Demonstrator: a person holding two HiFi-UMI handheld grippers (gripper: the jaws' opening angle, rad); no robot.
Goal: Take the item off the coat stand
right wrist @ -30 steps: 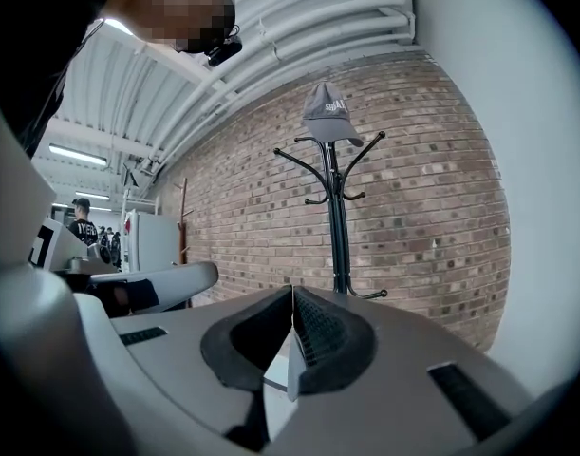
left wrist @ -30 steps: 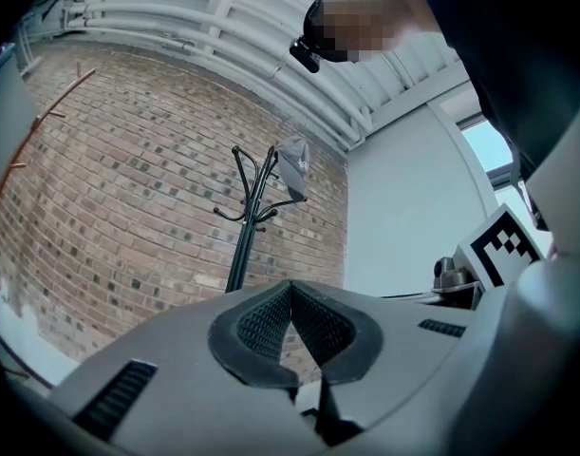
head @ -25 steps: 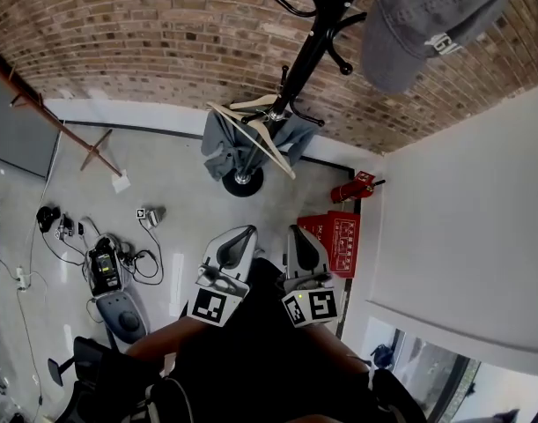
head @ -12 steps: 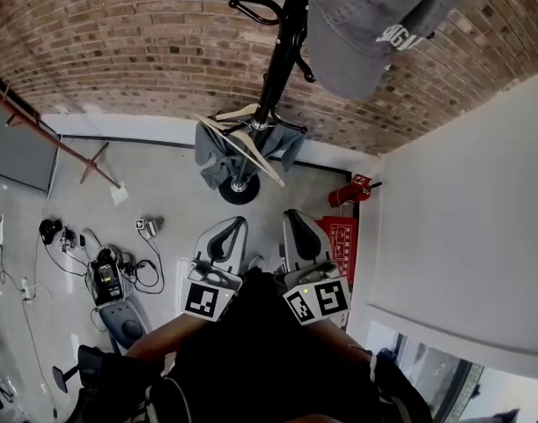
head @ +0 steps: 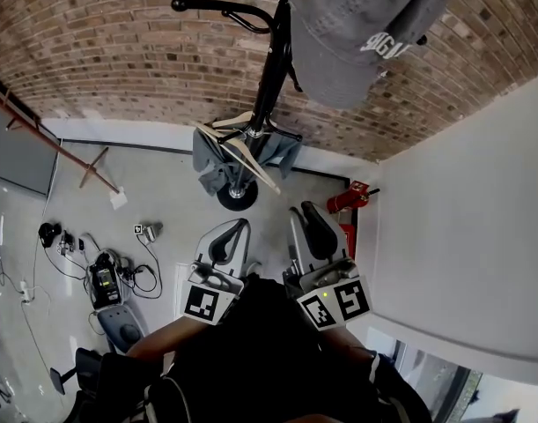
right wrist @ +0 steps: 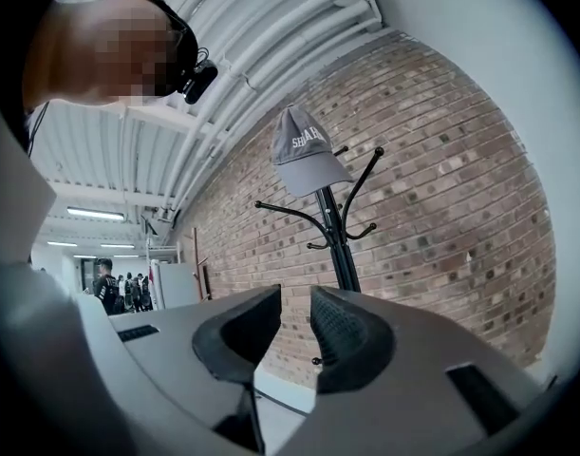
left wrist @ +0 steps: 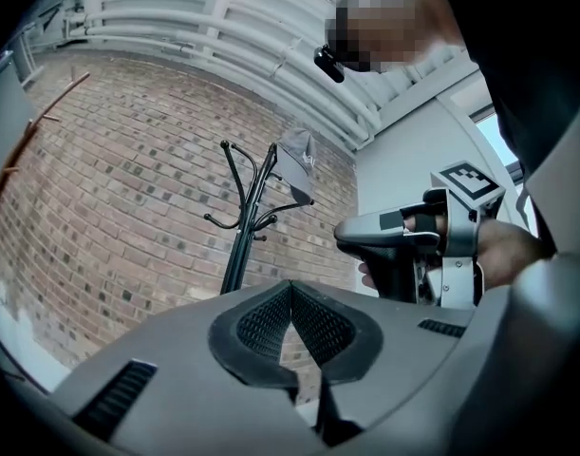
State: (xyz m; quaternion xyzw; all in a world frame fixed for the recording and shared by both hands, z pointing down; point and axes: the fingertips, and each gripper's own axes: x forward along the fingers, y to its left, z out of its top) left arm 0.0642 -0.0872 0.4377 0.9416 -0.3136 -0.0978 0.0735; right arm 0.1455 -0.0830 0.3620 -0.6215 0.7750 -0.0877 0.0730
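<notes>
Cap (right wrist: 307, 145) hangs atop stand (right wrist: 339, 240), well above both claws. Right claw (right wrist: 294, 307) opening, empty; left claw (left wrist: 290, 288) closed, empty. Best: raise right, pinch brim (right wrist: 318, 174), lift straight up.

Left gripper (left wrist: 290, 286): jaws together, empty. Right gripper (right wrist: 291, 302): just beside it, level, both pointing forward; jaws opening, nothing between them.

The grey fabric cap (head: 357, 33) carries white lettering. The black metal coat stand (head: 272, 69) rises before a mottled red-brown brick wall (head: 101, 51) with pale mortar lines. A blue-grey hanging cloth (head: 211, 161) drapes low, and the small fire extinguisher (head: 346, 199) is red.
</notes>
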